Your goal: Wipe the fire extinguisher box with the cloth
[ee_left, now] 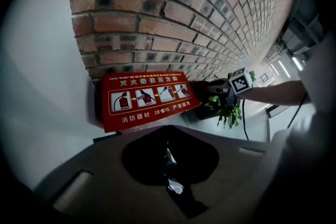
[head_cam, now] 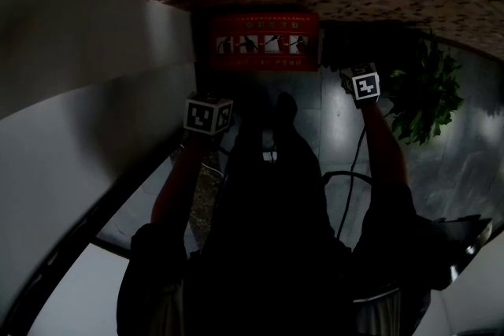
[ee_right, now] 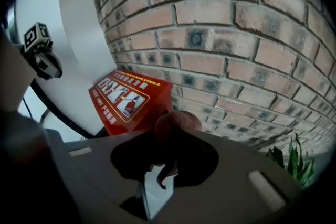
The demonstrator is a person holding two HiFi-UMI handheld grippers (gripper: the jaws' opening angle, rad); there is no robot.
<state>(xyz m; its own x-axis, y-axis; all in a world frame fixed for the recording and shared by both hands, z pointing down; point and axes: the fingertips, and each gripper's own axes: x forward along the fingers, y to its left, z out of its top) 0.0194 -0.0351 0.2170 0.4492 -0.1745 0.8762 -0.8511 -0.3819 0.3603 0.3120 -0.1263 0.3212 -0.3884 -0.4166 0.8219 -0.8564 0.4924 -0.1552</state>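
Note:
The red fire extinguisher box [head_cam: 264, 41] stands on the floor against the brick wall, its lid printed with white instruction pictures. In the left gripper view the box [ee_left: 149, 98] lies just ahead of my left gripper [ee_left: 169, 165], whose jaws are shut with nothing between them. My right gripper [ee_right: 167, 157] is shut on a bunched brown cloth [ee_right: 176, 126], which hangs close to the near right corner of the box [ee_right: 131, 99] without clearly touching it. The head view is very dark; only the marker cubes of the left [head_cam: 208, 114] and right [head_cam: 362, 83] grippers stand out.
A brick wall [ee_right: 236, 34] rises behind the box. A green potted plant [head_cam: 425, 102] stands to the right of it. A white curved wall [head_cam: 87, 90] runs along the left. A black cable [head_cam: 350, 169] trails from the right gripper over the glossy floor.

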